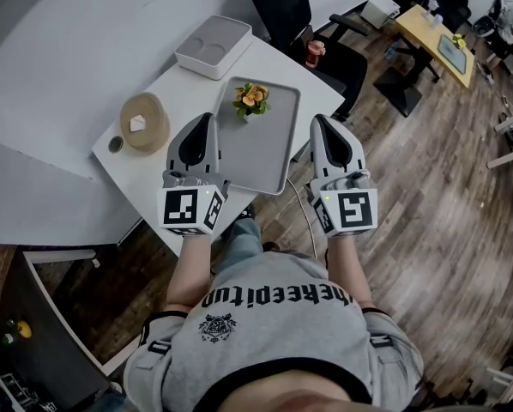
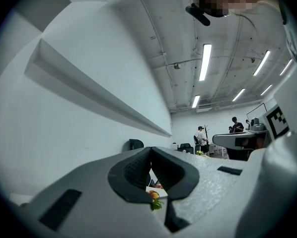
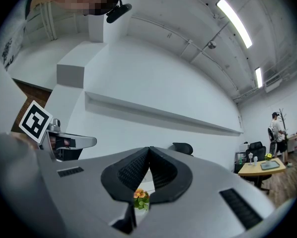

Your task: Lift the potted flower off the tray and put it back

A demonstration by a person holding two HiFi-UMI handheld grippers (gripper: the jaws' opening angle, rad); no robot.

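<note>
A small potted flower (image 1: 251, 99) with orange blooms and green leaves stands at the far end of a grey tray (image 1: 269, 157) on the white table. My left gripper (image 1: 208, 118) hovers over the tray's left edge and my right gripper (image 1: 317, 120) over its right edge, both short of the pot. Each is shut, tips touching, with nothing held. In the left gripper view the flower (image 2: 154, 196) peeks out below the closed jaws of the left gripper (image 2: 151, 150). The right gripper view shows the flower (image 3: 140, 197) the same way under the right gripper (image 3: 149, 150).
A white lidded box (image 1: 214, 45) sits at the table's far corner. A round woven dish (image 1: 145, 121) and a small dark disc (image 1: 115, 144) lie left of the tray. A black chair (image 1: 295, 15) and a red cup (image 1: 314, 52) stand beyond the table.
</note>
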